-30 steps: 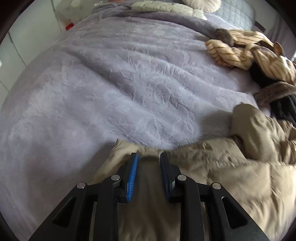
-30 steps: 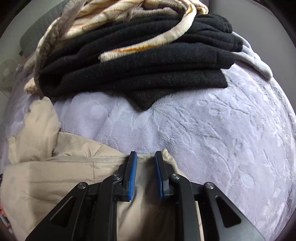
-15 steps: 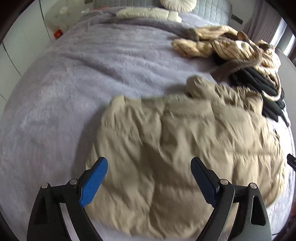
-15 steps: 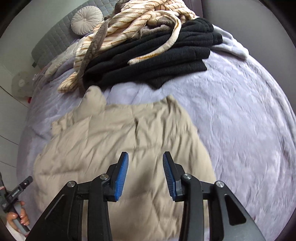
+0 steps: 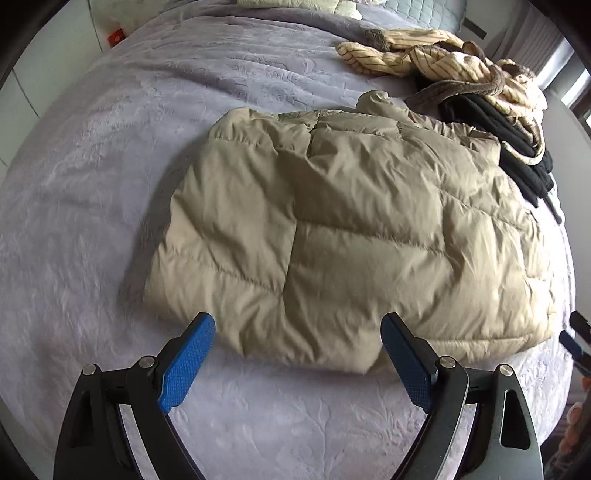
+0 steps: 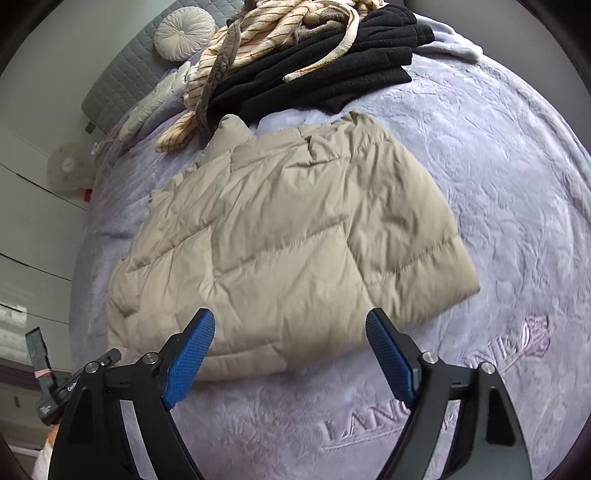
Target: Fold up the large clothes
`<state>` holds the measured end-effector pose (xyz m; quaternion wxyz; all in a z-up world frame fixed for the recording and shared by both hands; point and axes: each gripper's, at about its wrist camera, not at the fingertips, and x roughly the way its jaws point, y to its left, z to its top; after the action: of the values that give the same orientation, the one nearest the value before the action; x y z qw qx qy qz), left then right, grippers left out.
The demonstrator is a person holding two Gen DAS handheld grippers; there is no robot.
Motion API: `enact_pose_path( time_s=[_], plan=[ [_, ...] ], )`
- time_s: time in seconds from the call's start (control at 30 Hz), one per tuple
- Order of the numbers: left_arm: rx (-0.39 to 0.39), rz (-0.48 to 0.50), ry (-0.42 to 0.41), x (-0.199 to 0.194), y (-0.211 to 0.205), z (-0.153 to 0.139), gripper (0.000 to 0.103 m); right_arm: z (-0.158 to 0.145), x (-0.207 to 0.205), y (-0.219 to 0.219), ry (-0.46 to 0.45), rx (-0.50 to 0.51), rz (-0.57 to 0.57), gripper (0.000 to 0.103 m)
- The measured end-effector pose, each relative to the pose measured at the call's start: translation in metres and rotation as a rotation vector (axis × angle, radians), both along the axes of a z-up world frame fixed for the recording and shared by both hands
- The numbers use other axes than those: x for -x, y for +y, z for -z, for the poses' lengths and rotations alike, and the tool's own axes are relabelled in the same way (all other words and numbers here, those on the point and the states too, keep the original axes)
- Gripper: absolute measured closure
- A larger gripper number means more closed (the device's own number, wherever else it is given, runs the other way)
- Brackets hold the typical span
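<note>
Since 1 s ago we've let go of the jacket hem w/ both grippers and pulled back; fingers that were pinched on the fabric are now spread wide, and the whole jacket is in sight.

Left wrist view: our left gripper (image 5: 297, 334) hangs just off the near hem, black arms splayed, blue dimpled pads (image 5: 186, 362) wide apart, gripping nothing. The beige quilted puffer jacket (image 5: 351, 236) lies flat on the lilac embossed plush blanket (image 5: 92, 177), folded into a rough rectangle; shell is smooth, crinkly, w/ stitched puffy panels and a centre seam. Far right, touching the jacket's top corner, sits a folded black fleece garment (image 5: 517, 147), w/ a cream striped fuzzy robe (image 5: 436, 59) heaped over and beyond it. At the right edge we see the tip of the right gripper.

Right wrist view: right gripper (image 6: 290, 339) also released, blue textured pads (image 6: 389, 358) far apart over the near hem, not touching. Jacket (image 6: 288, 236) runs away from us, collar end near the black fleece (image 6: 351, 70) and striped robe (image 6: 266, 33). Blanket (image 6: 498, 184) shows floral relief plus embroidered lettering, partly hidden. A round tufted cushion (image 6: 184, 33) leans on the grey quilted headboard (image 6: 122, 85). Left gripper's body shows bottom-left.
</note>
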<state>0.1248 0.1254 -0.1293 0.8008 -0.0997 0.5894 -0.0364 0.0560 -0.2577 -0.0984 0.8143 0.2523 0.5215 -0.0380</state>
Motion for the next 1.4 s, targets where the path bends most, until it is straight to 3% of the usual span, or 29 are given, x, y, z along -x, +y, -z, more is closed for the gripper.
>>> enact_pose_path(
  time_s=[0.17, 0.37, 0.5, 0.63, 0.8, 0.97, 1.07, 1.4],
  plan=[
    [0.036, 0.004, 0.033, 0.017, 0.0, 0.003, 0.012, 0.004, 0.016, 0.007, 0.002, -0.028, 0.004, 0.017],
    [0.001, 0.014, 0.052, 0.031, 0.0, 0.008, 0.012, 0.007, 0.036, 0.012, -0.024, -0.065, 0.051, 0.017],
    [0.015, 0.021, 0.071, 0.039, 0.006, 0.018, 0.012, 0.016, 0.043, 0.007, 0.025, -0.104, 0.074, 0.017],
    [0.096, -0.01, 0.09, 0.046, 0.02, 0.031, 0.012, 0.032, 0.051, -0.002, 0.074, -0.196, 0.111, 0.017],
    [0.308, -0.106, 0.068, 0.047, 0.054, 0.045, 0.012, 0.052, 0.058, -0.012, 0.065, -0.311, 0.166, 0.017],
    [0.462, -0.155, 0.074, 0.035, 0.07, 0.071, 0.012, 0.076, 0.054, -0.022, 0.049, -0.432, 0.227, 0.017],
    [0.527, -0.176, 0.079, 0.025, 0.072, 0.088, 0.012, 0.089, 0.047, -0.027, 0.034, -0.503, 0.254, 0.017],
    [0.617, -0.252, 0.031, 0.002, 0.065, 0.113, 0.012, 0.128, 0.008, -0.034, 0.001, -0.679, 0.231, 0.016]
  ],
)
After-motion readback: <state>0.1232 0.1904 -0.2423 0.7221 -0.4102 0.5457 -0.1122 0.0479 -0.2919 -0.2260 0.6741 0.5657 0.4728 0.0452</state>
